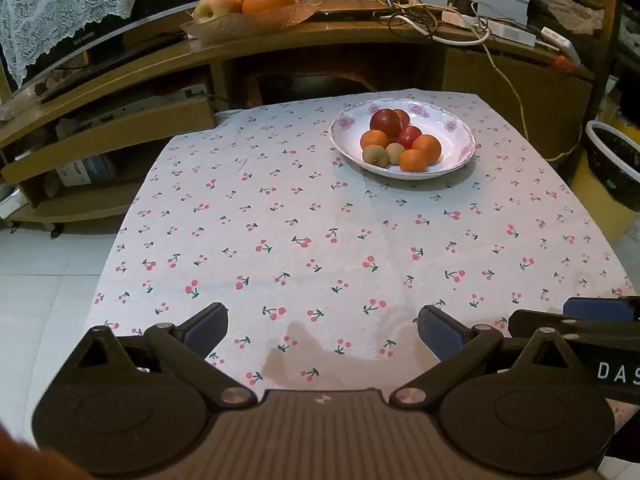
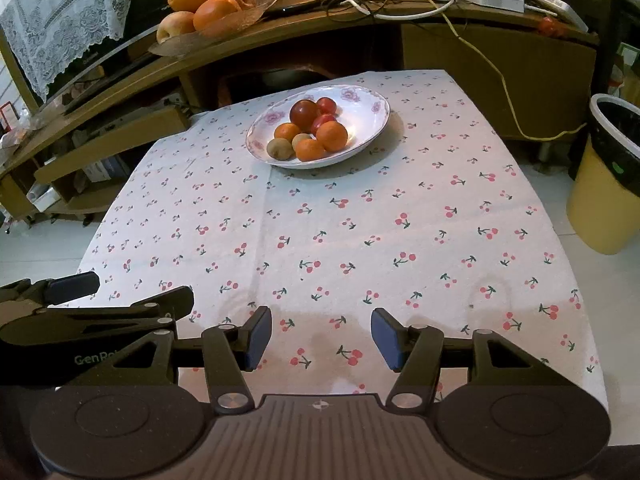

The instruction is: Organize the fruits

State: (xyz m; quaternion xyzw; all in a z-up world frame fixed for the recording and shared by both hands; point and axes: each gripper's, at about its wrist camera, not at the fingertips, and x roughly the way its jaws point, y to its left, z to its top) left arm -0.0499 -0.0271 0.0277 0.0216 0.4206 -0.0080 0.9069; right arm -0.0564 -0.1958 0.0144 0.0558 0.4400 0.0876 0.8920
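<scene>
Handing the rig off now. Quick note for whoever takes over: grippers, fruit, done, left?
Left gripper: open, empty, low over the near edge of the cherry-print tablecloth.
Right gripper: open, empty, beside the left one.
Fruit: three oranges, three red fruits and two brownish-green ones heaped in the white floral plate at the far side of the table.
Done: nothing visibly sorted; no fruit on the cloth.
Left: probably all of it; neither gripper is near the plate.
</scene>
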